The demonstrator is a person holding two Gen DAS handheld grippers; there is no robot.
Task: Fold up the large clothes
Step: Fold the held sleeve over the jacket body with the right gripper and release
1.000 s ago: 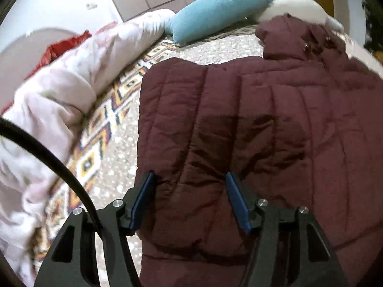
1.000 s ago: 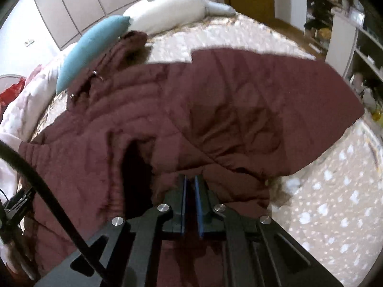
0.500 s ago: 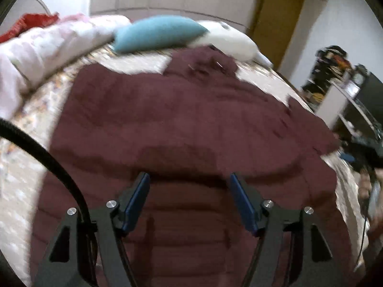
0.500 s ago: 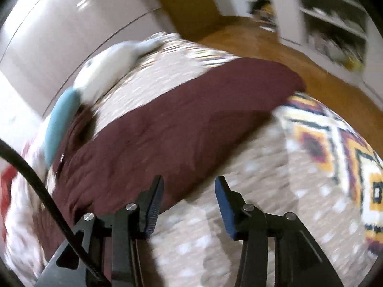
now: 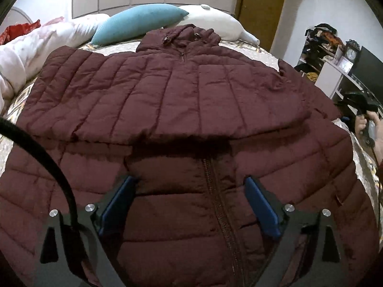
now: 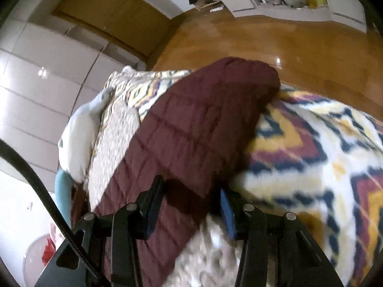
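Maroon puffer jacket (image 5: 191,91) lies front-up on the patterned bedspread (image 6: 311,143), both sleeves folded across the chest. Left gripper (image 5: 189,201) hovers over the zipper near the hem, jaws opening wide, gripping nothing. Right gripper (image 6: 189,196) straddles the jacket's side edge, jaws partly apart, nothing pinched. Wood floor (image 6: 299,47) beyond the bed's edge.

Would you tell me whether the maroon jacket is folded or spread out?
Partly folded: the jacket has one sleeve laid across its chest, the other sleeve extended.
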